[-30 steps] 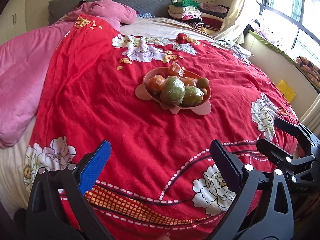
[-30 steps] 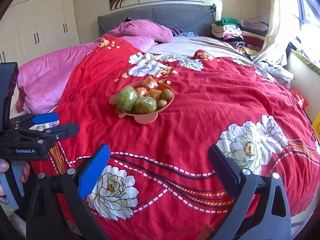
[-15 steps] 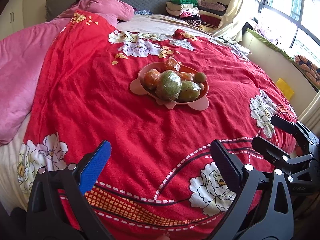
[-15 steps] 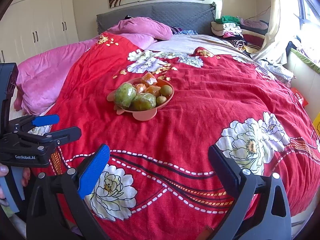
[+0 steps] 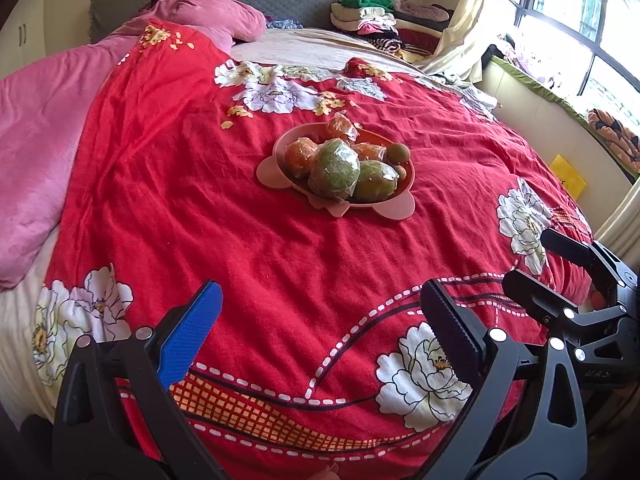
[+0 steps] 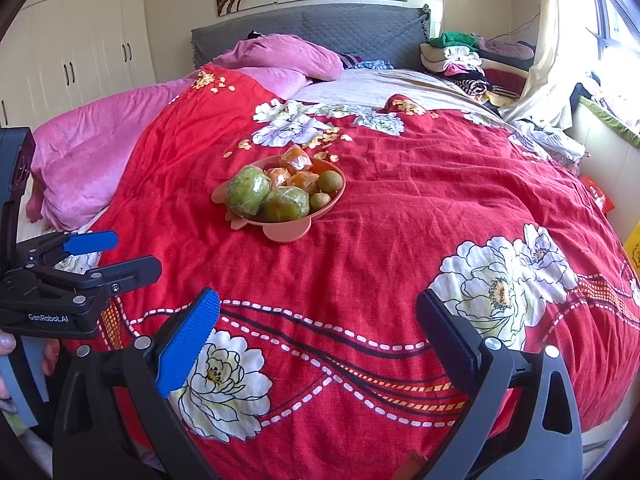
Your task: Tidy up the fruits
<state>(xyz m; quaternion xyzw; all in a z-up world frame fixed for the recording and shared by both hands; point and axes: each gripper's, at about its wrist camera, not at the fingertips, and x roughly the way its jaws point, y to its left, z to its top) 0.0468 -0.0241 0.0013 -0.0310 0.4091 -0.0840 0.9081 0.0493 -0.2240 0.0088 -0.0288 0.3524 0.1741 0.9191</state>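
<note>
A pink bowl stands in the middle of the red flowered bedspread. It holds wrapped green fruits, wrapped orange fruits and small brown-green fruits. My left gripper is open and empty, near the foot of the bed, well short of the bowl. It also shows at the left edge of the right wrist view. My right gripper is open and empty, also well short of the bowl. It shows at the right edge of the left wrist view.
The red bedspread covers the bed. A pink quilt and pillow lie at the left and head. Folded clothes are stacked at the far right corner. White wardrobes stand left, a window ledge right.
Both grippers have shifted slightly, so the bowl sits a little differently in each view. Both stay open and empty. The fruits have not moved.
</note>
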